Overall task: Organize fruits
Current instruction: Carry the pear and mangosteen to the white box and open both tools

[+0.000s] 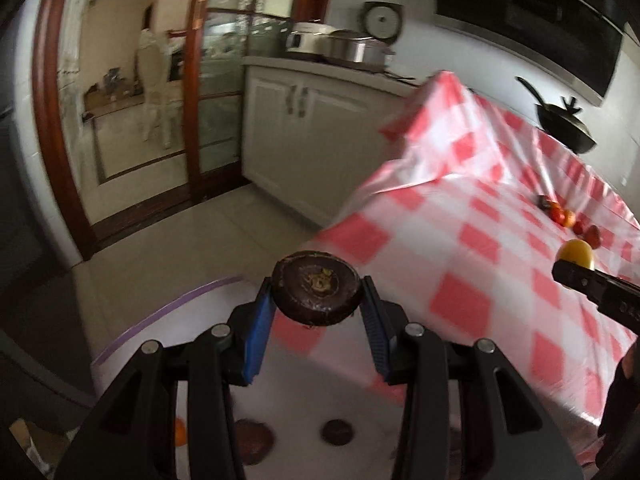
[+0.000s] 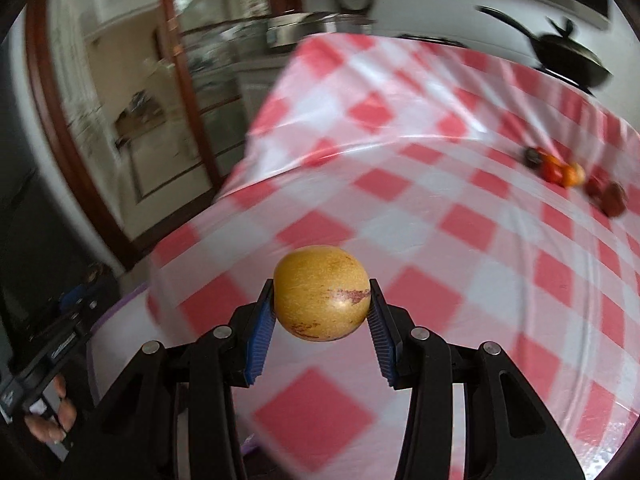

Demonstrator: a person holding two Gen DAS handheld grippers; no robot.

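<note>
Two grippers, one dark mangosteen, one yellow fruit, one blurred fruit cluster at right, uncountable.

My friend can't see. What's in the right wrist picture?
A round yellow fruit is squeezed between the jaws of the right gripper, above a red-and-white checked tablecloth. A small pile of fruits sits farther back.

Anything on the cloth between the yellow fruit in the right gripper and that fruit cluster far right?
Nothing: the right wrist view shows only bare checked tablecloth between the yellow fruit and the fruit cluster.
</note>
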